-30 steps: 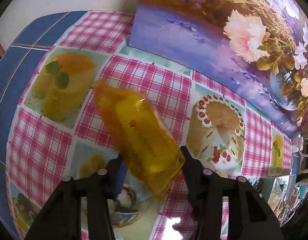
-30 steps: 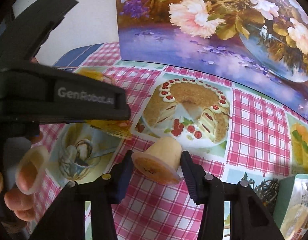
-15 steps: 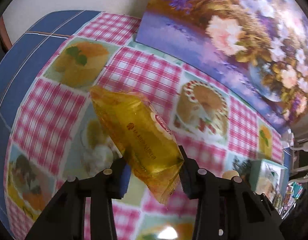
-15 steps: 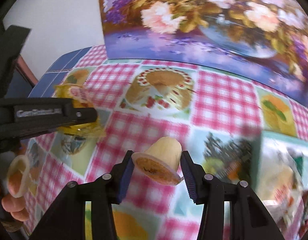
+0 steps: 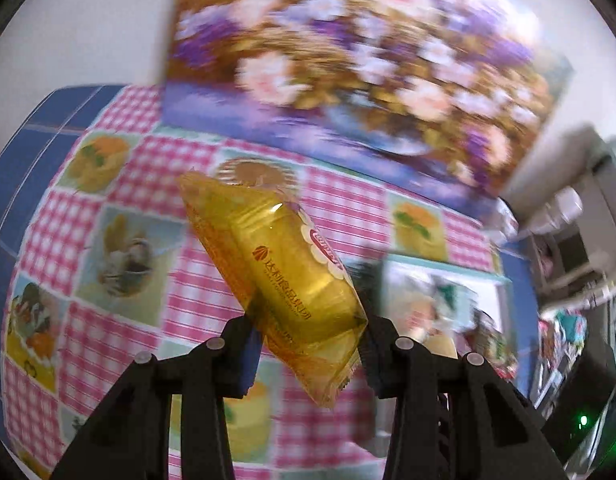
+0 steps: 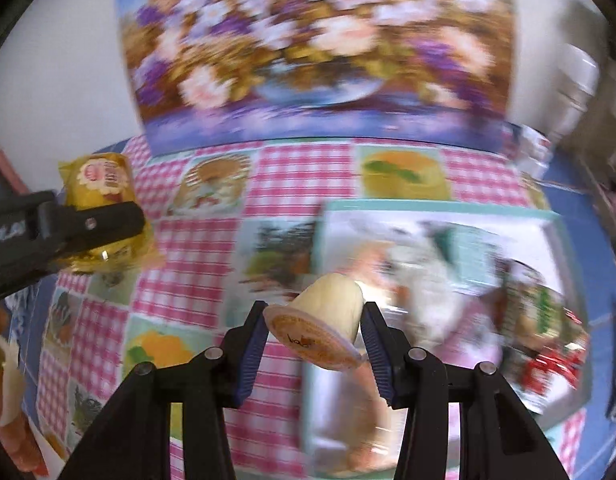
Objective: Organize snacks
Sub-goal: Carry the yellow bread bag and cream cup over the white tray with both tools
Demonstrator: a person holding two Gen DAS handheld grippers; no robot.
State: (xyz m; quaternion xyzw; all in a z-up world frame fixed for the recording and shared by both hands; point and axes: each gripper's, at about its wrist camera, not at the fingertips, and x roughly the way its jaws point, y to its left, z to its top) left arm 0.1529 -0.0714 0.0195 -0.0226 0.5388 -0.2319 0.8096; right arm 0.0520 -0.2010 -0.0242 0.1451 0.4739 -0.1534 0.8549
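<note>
The left gripper point(image 5: 308, 344) squeezes a yellow snack packet point(image 5: 279, 276) between its pads. The packet tilts up above the checked tablecloth point(image 5: 195, 304). The right gripper point(image 6: 314, 340) squeezes a small pudding cup point(image 6: 324, 320), tipped on its side, lid toward the camera. Below the cup, on the tablecloth, sits a teal-rimmed snack box point(image 6: 436, 206), blurry, with packets inside. Behind the box stands a flower picture point(image 6: 316, 52).
</note>
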